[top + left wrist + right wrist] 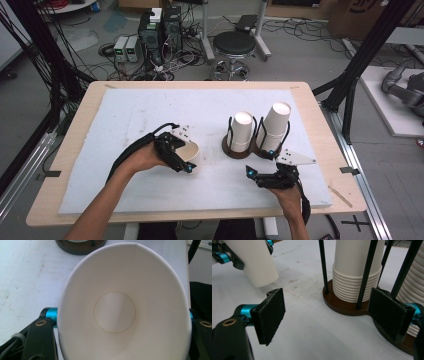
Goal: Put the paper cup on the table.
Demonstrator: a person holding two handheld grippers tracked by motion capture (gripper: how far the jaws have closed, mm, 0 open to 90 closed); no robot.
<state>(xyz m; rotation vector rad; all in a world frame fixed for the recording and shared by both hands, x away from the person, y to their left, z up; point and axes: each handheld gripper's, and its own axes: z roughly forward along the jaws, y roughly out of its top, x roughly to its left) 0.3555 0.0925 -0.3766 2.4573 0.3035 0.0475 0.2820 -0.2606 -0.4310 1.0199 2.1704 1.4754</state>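
- Left of centre in the high view, your left gripper [186, 159] has its jaws closed on a single white paper cup [190, 152], held tilted above the white mat [125, 125].
- From the left gripper view, that cup [125, 307] opens toward the lens and you see straight down to its round bottom; its wall covers the jaw pads, so only the black arms and blue fittings at the lower corners show.
- Right of centre, two dark round holders with thin black rods stand side by side; the left stack of cups [241, 131] sits upright, the right stack [274, 126] leans slightly.
- Your right gripper [265, 176] sits low in the frame just below those holders, its jaws spread wide with nothing between them.
- Along the right gripper view, the left pad [270, 315] hangs over bare mat, while the right pad [390, 313] overlaps the brown base [342, 305] and rods; whether it touches them you cannot tell.
- Upper left of that view, the held cup [254, 262] is cut off by the frame edge.
- Beyond the table's far edge, a black stool [235, 44] and electronics boxes [160, 31] stand among loose cables.
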